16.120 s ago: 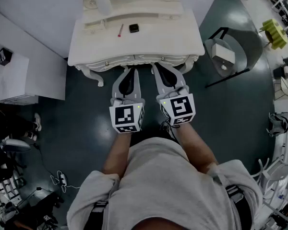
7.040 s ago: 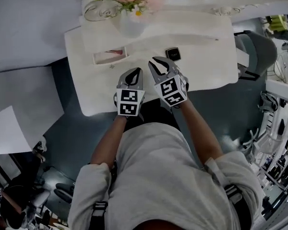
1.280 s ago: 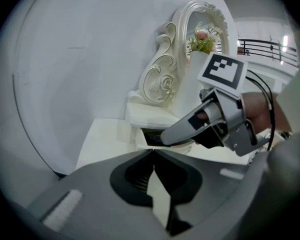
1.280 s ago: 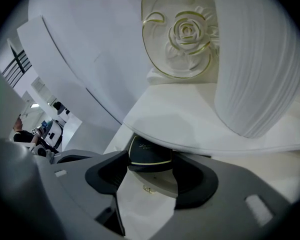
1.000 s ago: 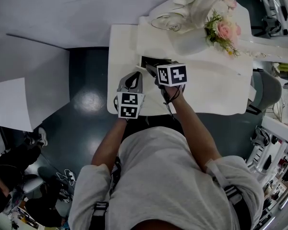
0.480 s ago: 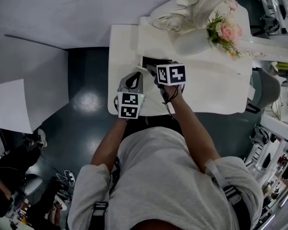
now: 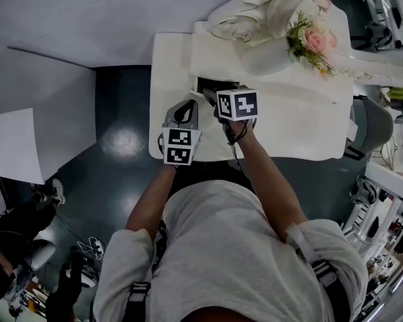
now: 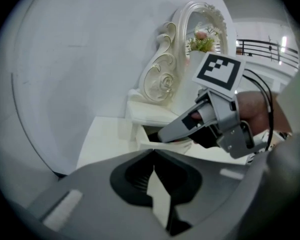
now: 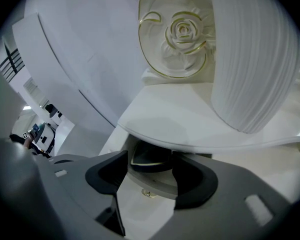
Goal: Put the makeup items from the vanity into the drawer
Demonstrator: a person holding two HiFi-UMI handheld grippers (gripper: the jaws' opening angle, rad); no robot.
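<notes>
My right gripper (image 9: 150, 157) points down into the open drawer (image 7: 205, 84) at the vanity's left end. It is shut on a dark compact (image 9: 151, 160), whose sides sit against both pads just under the overhanging shelf. The drawer's front wall with its small knob (image 9: 147, 193) lies below the compact. In the head view the marker cube hides the right gripper's (image 7: 215, 94) tips. My left gripper (image 8: 153, 153) hovers over the tabletop just left of the drawer, shut, with nothing in it. From there I see the right gripper (image 8: 176, 130) reaching into the drawer (image 8: 149, 135).
The white vanity top (image 7: 302, 126) stretches right of the drawer. A white vase (image 7: 265, 59) of pink flowers (image 7: 309, 40) and the carved mirror frame (image 9: 179, 34) stand behind. Dark floor (image 7: 121, 139) lies left of the vanity; a grey chair (image 7: 366, 123) is at the right.
Over the last second neither gripper has visibly moved. Seven seconds ago the compact lay on the vanity top; now it sits between the right jaws at the drawer.
</notes>
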